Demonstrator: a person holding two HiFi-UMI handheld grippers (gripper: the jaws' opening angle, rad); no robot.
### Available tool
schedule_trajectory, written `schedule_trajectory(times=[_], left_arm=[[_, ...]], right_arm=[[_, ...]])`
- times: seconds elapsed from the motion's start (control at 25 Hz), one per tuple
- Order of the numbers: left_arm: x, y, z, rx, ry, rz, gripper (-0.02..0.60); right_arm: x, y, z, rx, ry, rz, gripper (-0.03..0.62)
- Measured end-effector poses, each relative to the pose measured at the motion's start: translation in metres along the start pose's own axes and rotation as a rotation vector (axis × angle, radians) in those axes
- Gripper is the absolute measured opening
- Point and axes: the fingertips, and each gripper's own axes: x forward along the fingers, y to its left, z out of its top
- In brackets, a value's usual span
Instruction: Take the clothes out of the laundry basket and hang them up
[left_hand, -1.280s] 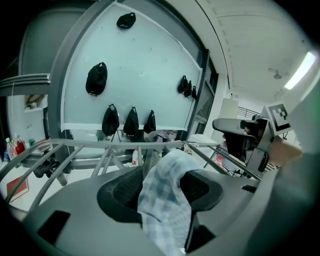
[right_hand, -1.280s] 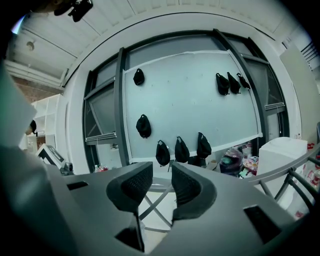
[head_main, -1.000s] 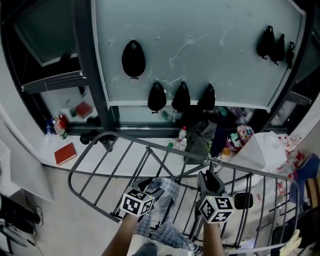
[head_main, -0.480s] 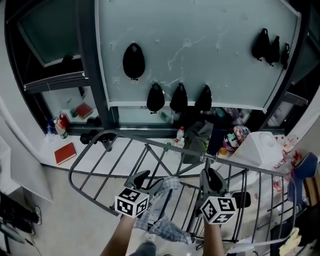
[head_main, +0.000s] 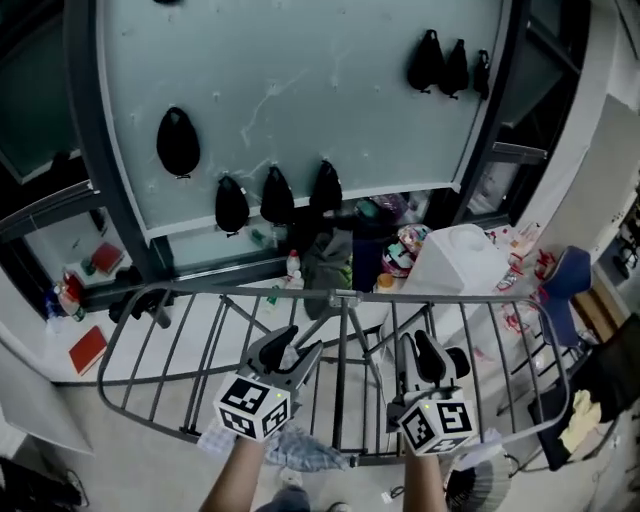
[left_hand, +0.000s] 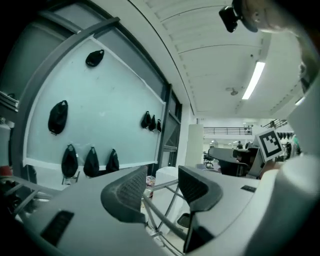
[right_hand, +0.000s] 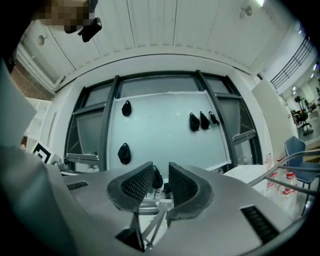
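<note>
Head view puts our checked cloth (head_main: 300, 452) draped at the near rail of the drying rack (head_main: 440, 297), below the left gripper (head_main: 298, 346). Do we hold it?

No. Our left jaws have just been closing yet stand apart, nothing between them; the right gripper (head_main: 426, 351) gapes empty too. The cloth looks light and limp, so we pinch a hem.

Setting: laundry corner staged inside an open-plan office hall. Evidence: a frosted glass partition (head_main: 300, 90) hung with black pouches (head_main: 178, 142) ahead of the right tongs (right_hand: 161, 174), a drying rack (head_main: 345, 298) beneath them, and a ceiling strip light (left_hand: 254, 80) and office chairs (left_hand: 226, 157) right of the left tongs (left_hand: 162, 175).
</note>
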Motion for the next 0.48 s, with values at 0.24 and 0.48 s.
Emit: schedule_trajectory(times=[0.24,0.48], left_arm=[[0.064,-0.109,-0.002,0.032,0.015,-0.267,0.215],[0.101,-0.233,-0.008,0.041,0.045,-0.522,0.215]], right_arm=[[-0.087,-0.076,0.019,-0.018,-0.072,-0.228,0.1],[-0.193,-0.142,0.037,-0.031,-0.1,-0.474,0.1]])
